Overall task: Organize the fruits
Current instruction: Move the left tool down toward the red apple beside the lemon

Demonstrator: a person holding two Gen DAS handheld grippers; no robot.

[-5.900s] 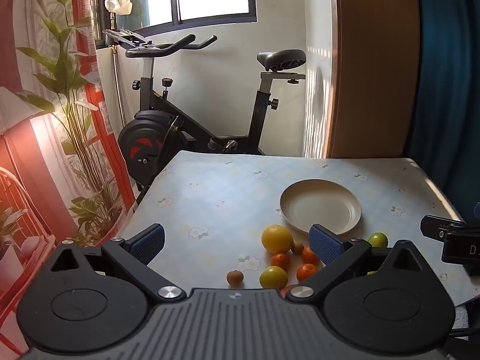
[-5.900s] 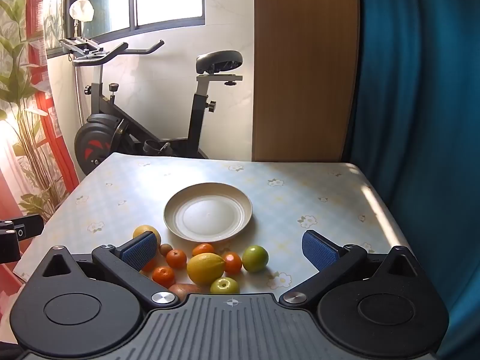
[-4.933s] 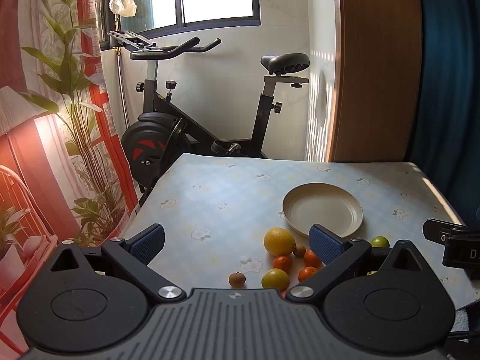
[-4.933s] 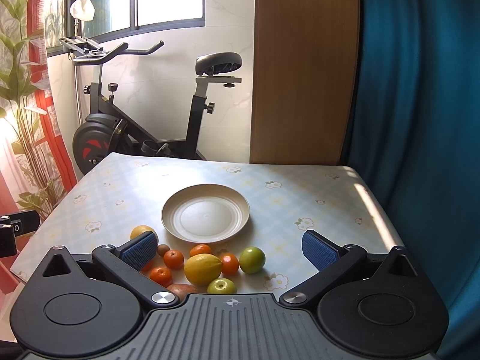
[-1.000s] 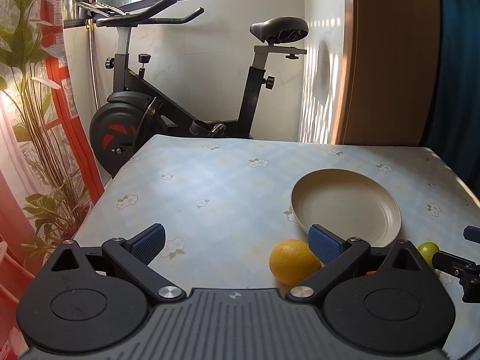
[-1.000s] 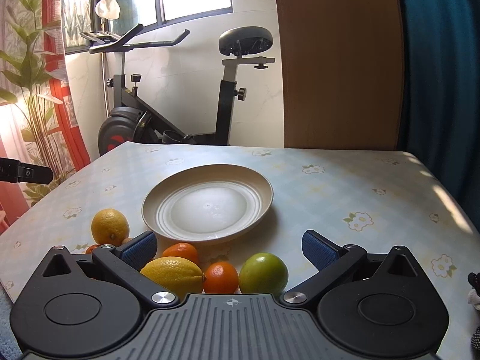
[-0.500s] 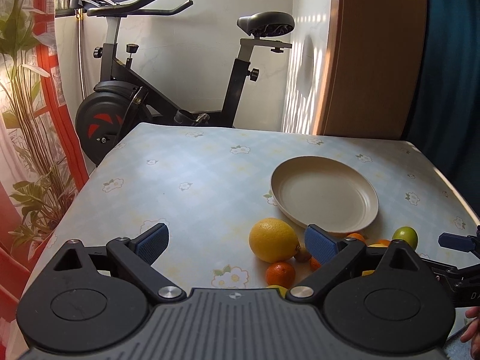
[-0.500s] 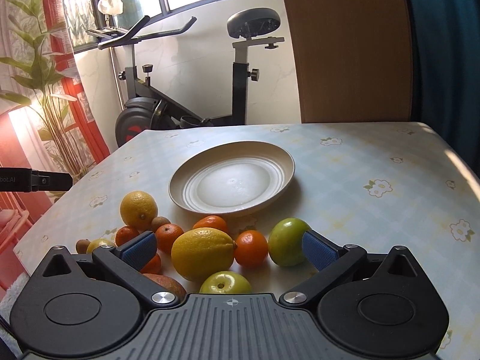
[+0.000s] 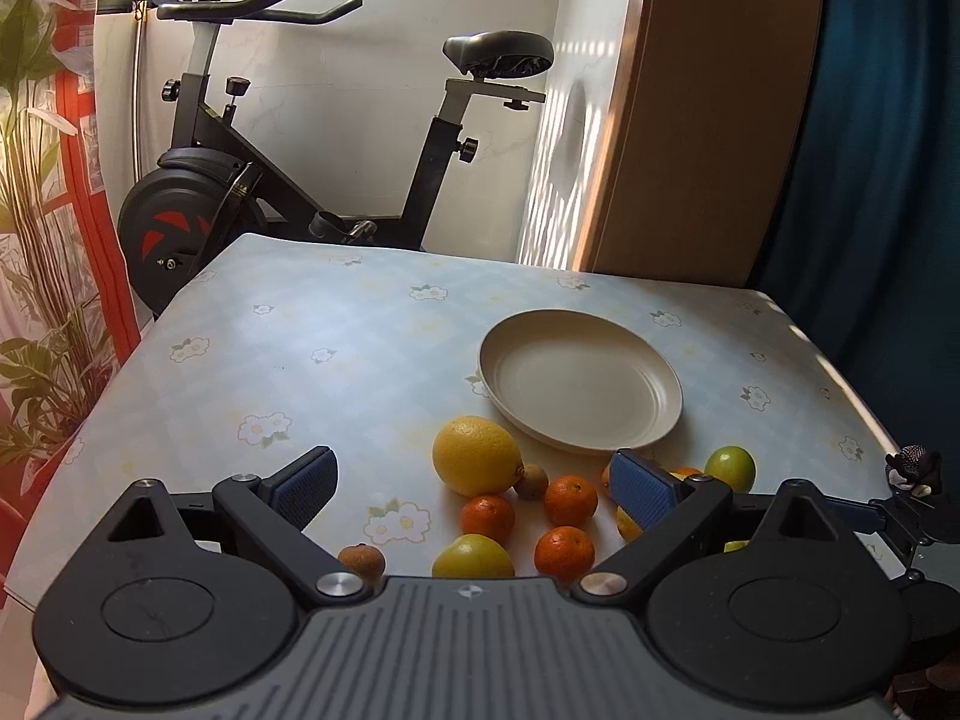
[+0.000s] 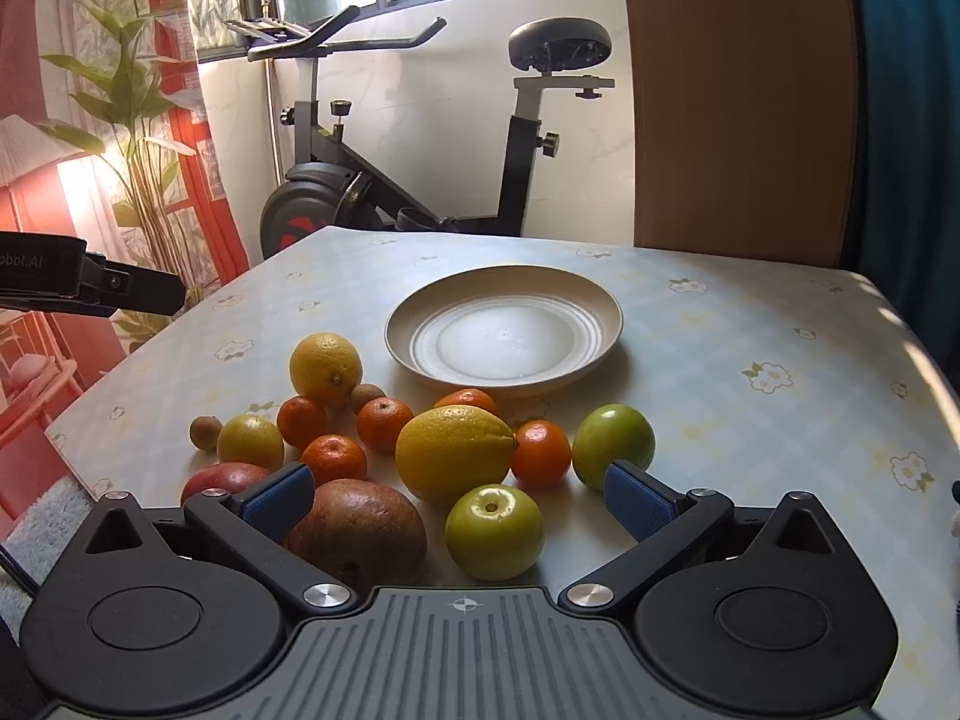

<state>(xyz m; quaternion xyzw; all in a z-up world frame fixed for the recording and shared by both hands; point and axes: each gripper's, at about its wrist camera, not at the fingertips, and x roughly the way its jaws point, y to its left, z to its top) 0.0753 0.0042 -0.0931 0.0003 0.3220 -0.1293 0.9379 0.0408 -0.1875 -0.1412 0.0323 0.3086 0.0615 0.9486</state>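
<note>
Both grippers, left (image 9: pixel 474 486) and right (image 10: pixel 459 495), spread wide, empty, hovering low over fruits (image 10: pixel 454 453) clustered just before bare plate (image 10: pixel 606 306), likely lining up first pick.

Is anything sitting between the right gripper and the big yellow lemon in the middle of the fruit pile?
Yes. The small green apple lies just in front of the open right gripper, between its fingers and ahead of the large yellow lemon. A brownish-red mango sits beside its left finger.
</note>
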